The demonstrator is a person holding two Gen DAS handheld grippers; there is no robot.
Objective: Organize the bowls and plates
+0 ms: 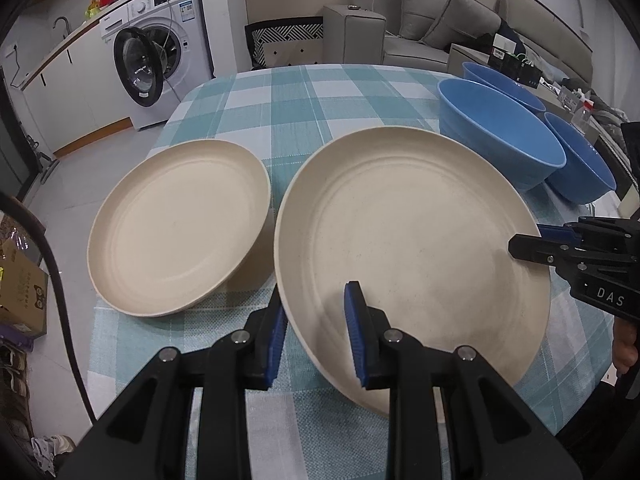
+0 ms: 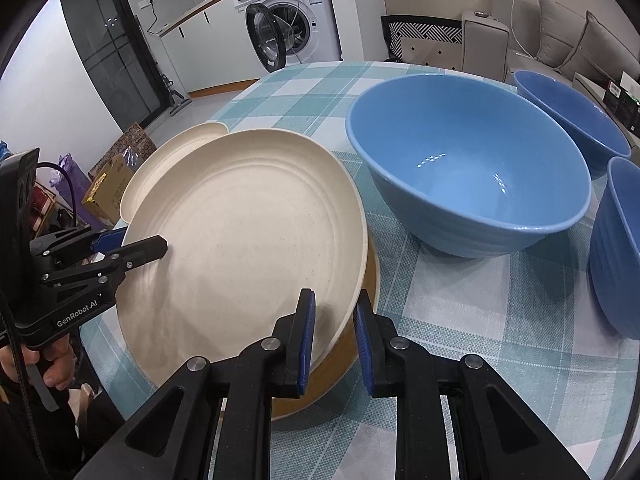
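Near surface [image 1: 320,92] front edge: both claws are straddling raised cream plate's [image 1: 408,248] rim, left claw [image 1: 316,336] and right claw [image 2: 334,336] apart, not clamping | second plate [image 1: 180,224] lying beside | three blue bowls [image 2: 468,168] sitting empty.

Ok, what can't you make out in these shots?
- Right wrist: what the tan edge under the near plate belongs to; the plate covers it.
- Right wrist: the far plate, mostly behind the near plate.
- Right wrist: the nearest bowl, cut off by the frame edge.
- Both views: whether left tongs or right tongs pinch the rim.
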